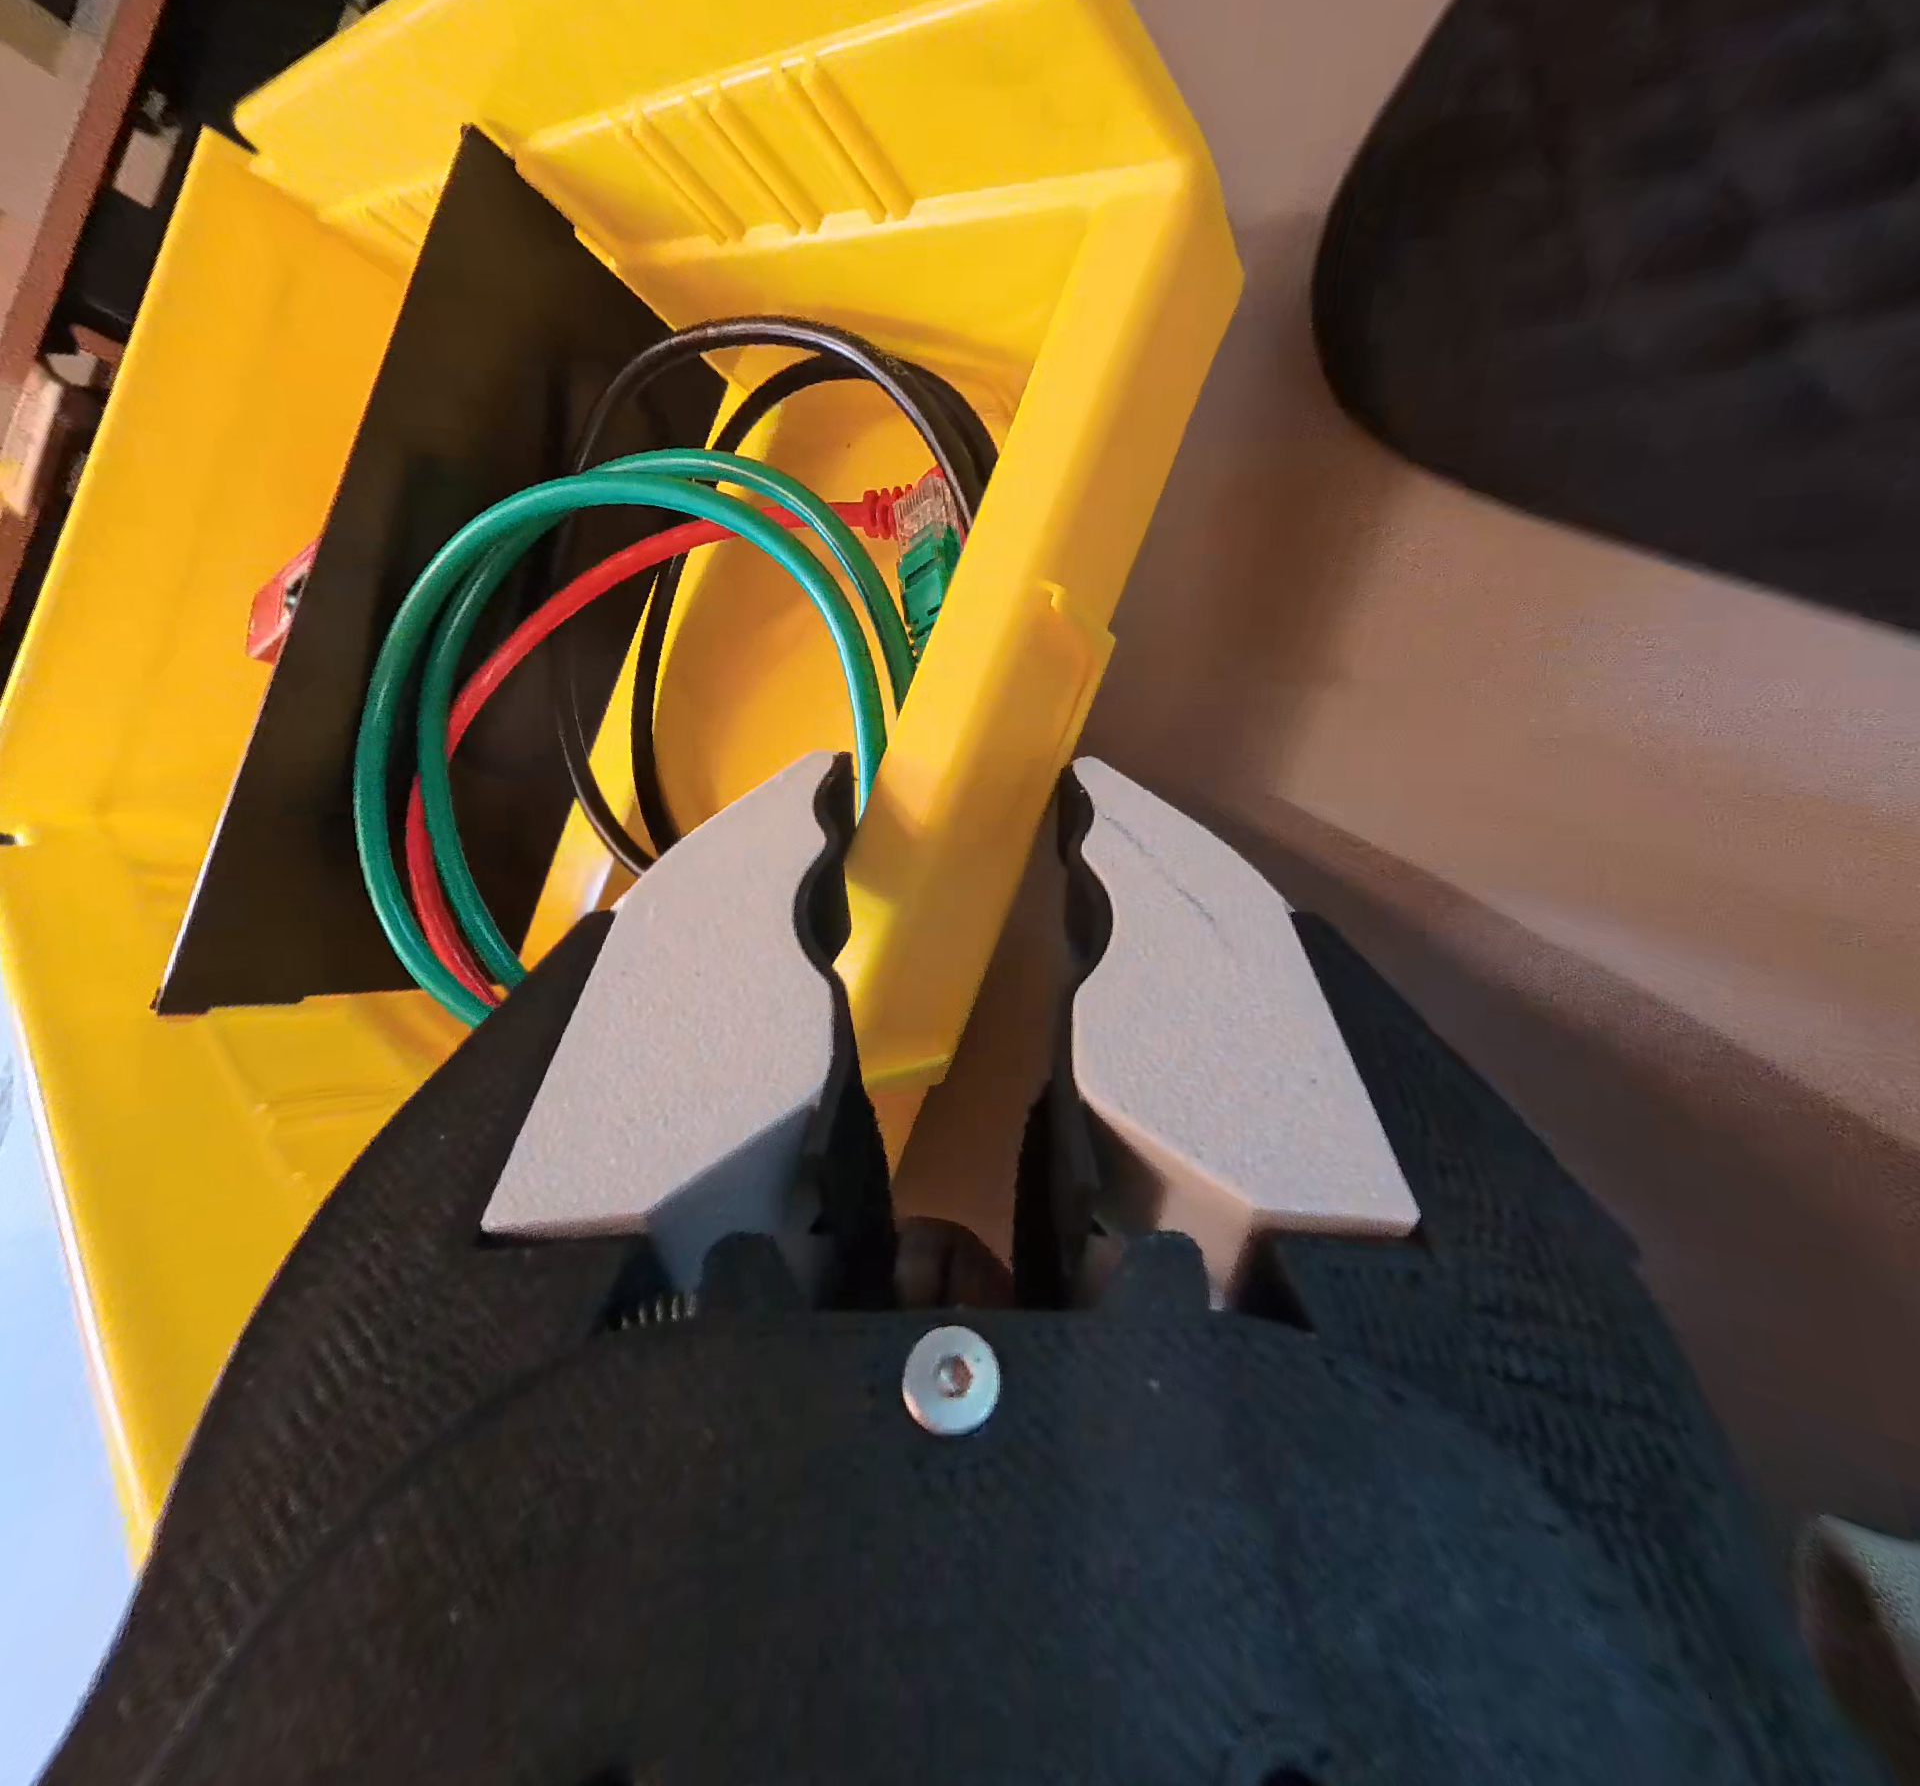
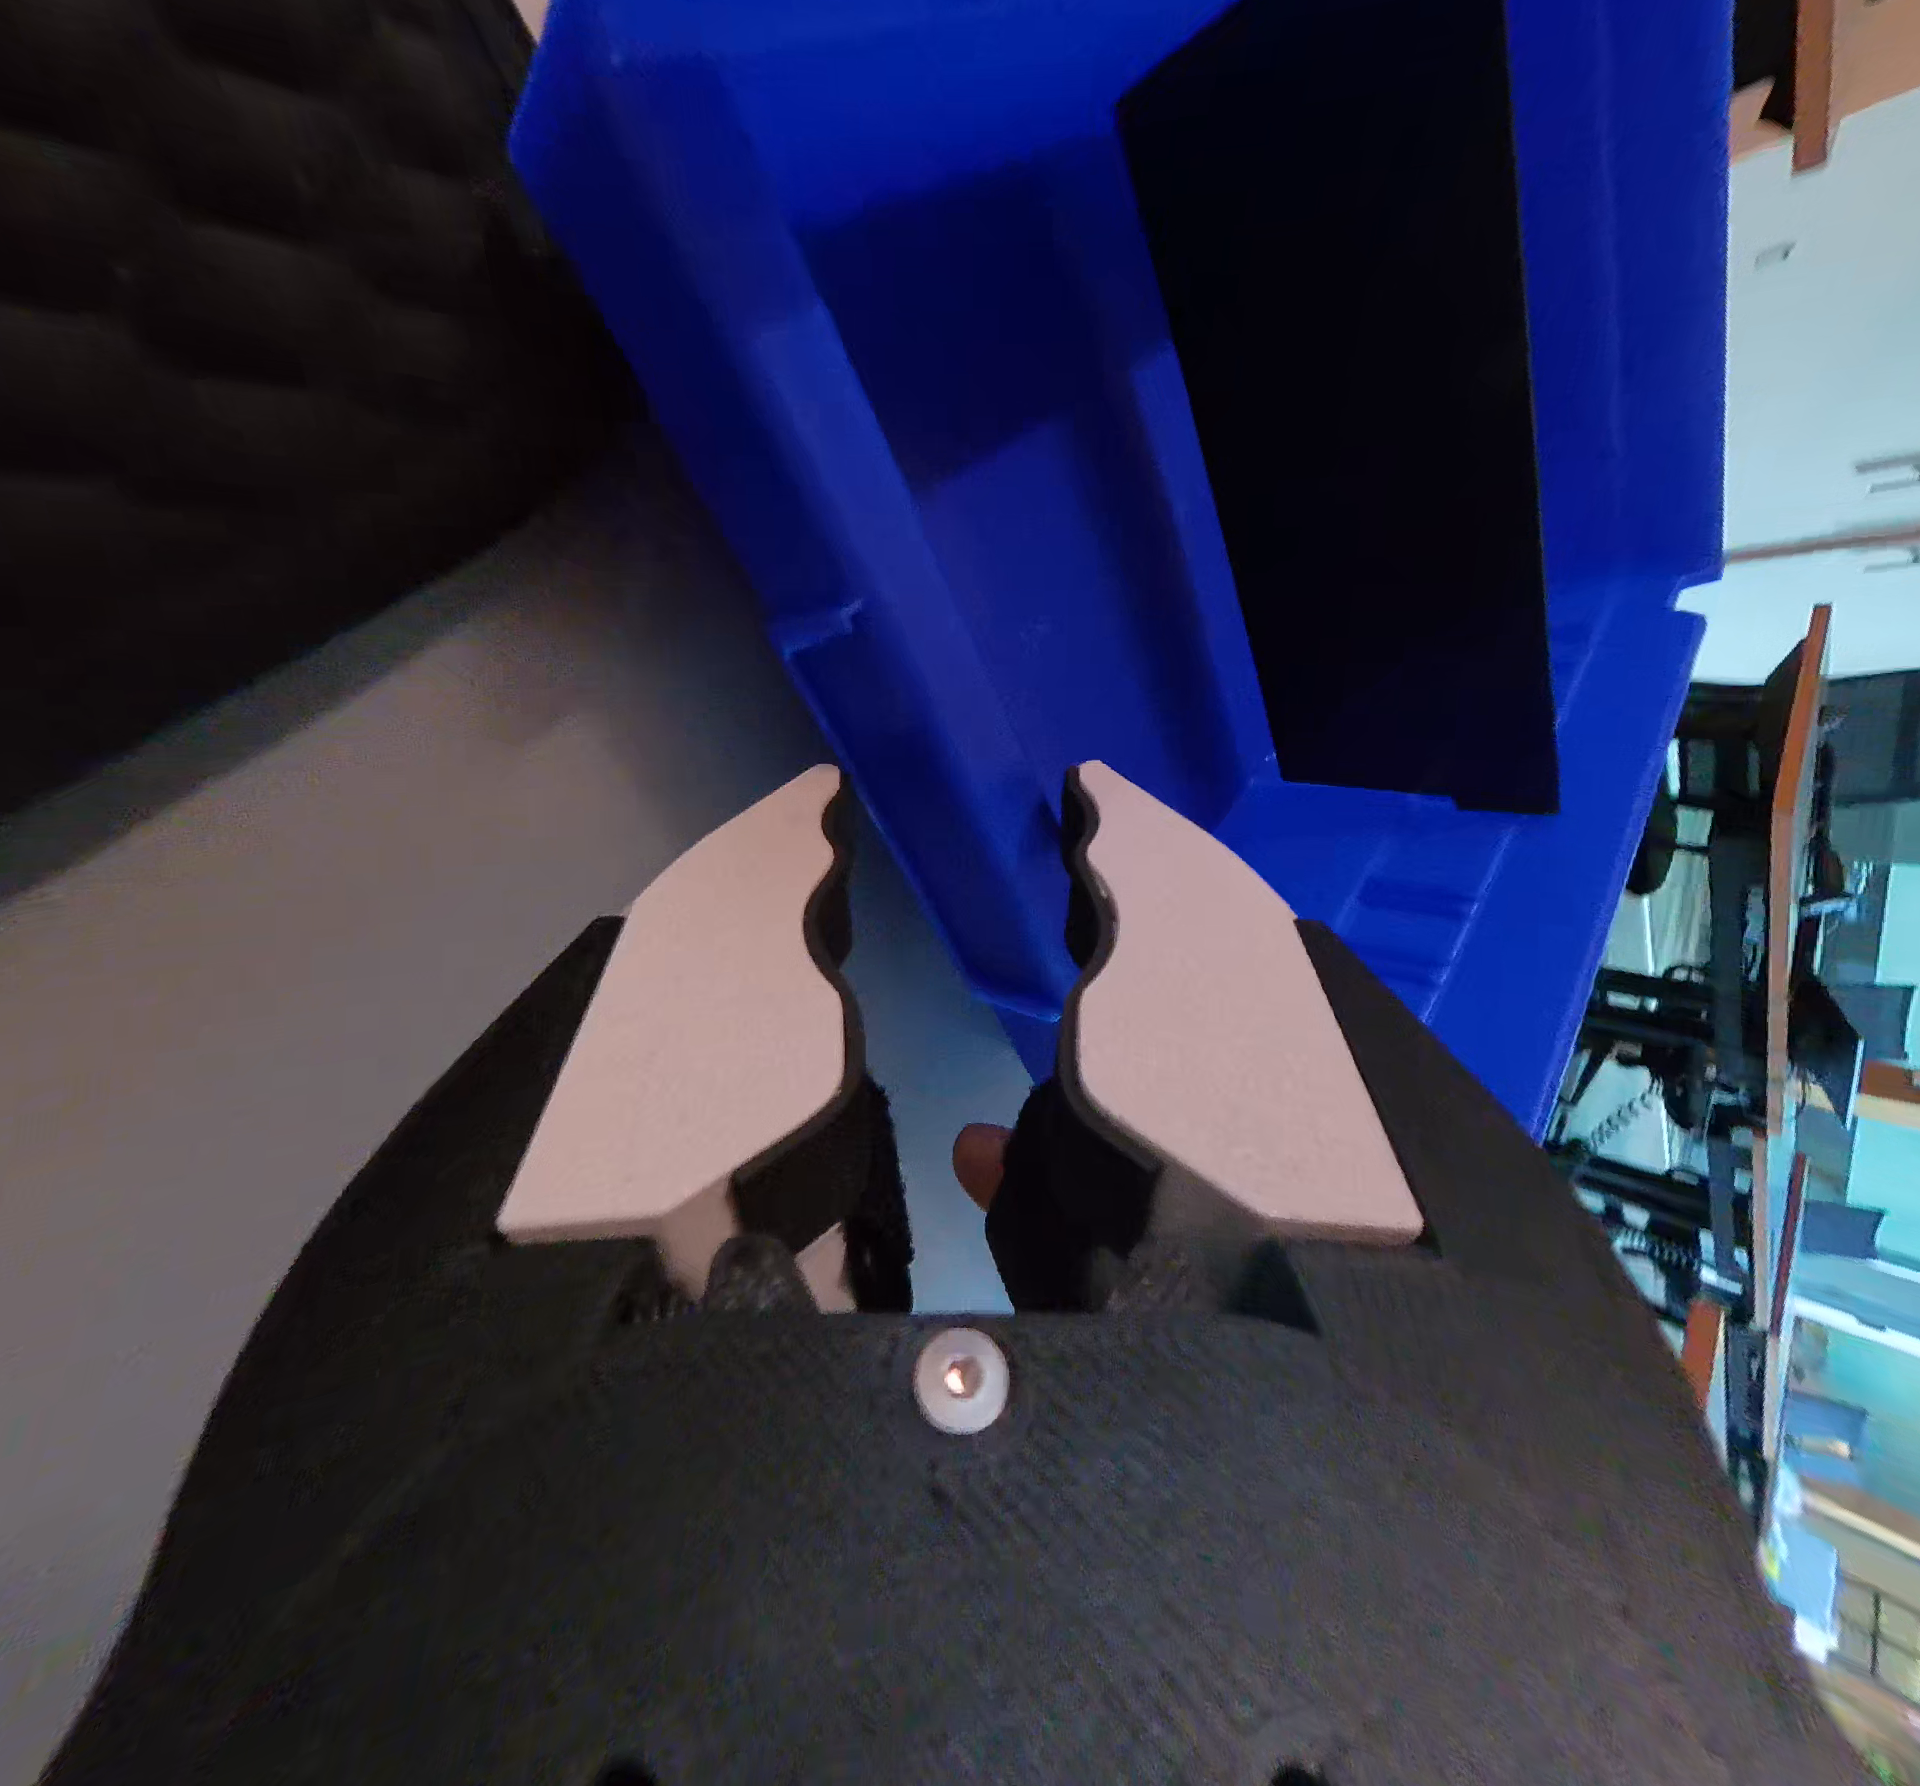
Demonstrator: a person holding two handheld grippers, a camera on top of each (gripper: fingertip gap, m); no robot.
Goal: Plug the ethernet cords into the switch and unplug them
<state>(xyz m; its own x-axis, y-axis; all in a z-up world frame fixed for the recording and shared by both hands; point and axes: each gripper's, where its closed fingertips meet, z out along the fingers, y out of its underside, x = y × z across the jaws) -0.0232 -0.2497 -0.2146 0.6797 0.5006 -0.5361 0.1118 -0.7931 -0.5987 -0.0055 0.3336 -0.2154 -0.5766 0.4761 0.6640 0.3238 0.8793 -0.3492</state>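
Ahead of the left hand-held gripper point(image 1: 951, 791) sits a yellow bin point(image 1: 727, 74) on a pale tabletop point(image 1: 1507, 801), with a dark divider panel point(image 1: 436, 541) standing inside it. Beyond the panel, green ethernet cords point(image 1: 623, 500), a red cord point(image 1: 582, 593) and a black cord point(image 1: 790, 334) lie coiled together, their plugs point(image 1: 923, 531) resting against the bin's right wall. A dark padded surface point(image 1: 1662, 282) lies farther off to the right. The left hand-held gripper is clenched on the yellow bin's near rim, one finger inside and one outside. The right hand-held gripper point(image 2: 956, 791) likewise grips the rim of a blue bin point(image 2: 883, 230), which holds only a dark divider point(image 2: 1351, 386). Both views are rolled sideways. No switch can be made out.
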